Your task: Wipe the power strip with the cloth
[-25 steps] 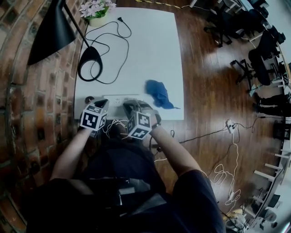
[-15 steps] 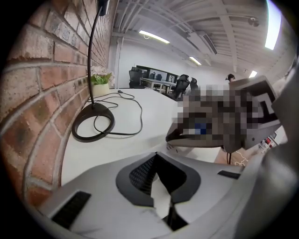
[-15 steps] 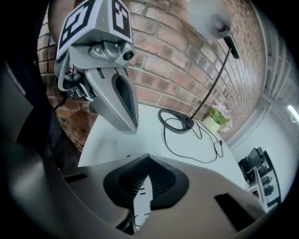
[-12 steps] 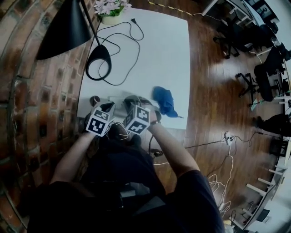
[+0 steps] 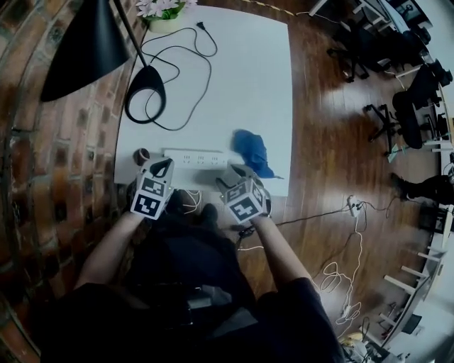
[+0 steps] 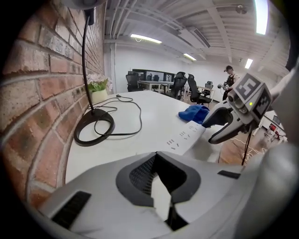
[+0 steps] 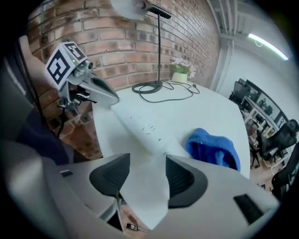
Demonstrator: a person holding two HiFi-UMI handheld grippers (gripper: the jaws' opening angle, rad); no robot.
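The white power strip (image 5: 195, 157) lies along the near part of the white table (image 5: 241, 78), and it also shows in the left gripper view (image 6: 187, 137) and the right gripper view (image 7: 140, 125). The crumpled blue cloth (image 5: 251, 149) sits just past its right end (image 7: 212, 147). My left gripper (image 5: 162, 169) is shut by the strip's left end, and nothing shows between its jaws (image 6: 159, 189). My right gripper (image 5: 230, 175) is at the table's near edge, below the strip's right end. Its jaws (image 7: 142, 179) have just been opening and stand open over bare table top.
A black desk lamp stands with its base (image 5: 145, 90) at the back left, its cord looping over the table. A flower pot (image 5: 159, 10) is at the far corner. A brick wall (image 5: 64, 163) runs along the left. Cables (image 5: 340, 283) lie on the wooden floor to the right.
My right gripper has come off the power strip, swung right toward the table's near edge, and its jaws have opened. The whole strip now shows. My left gripper has stayed in place.
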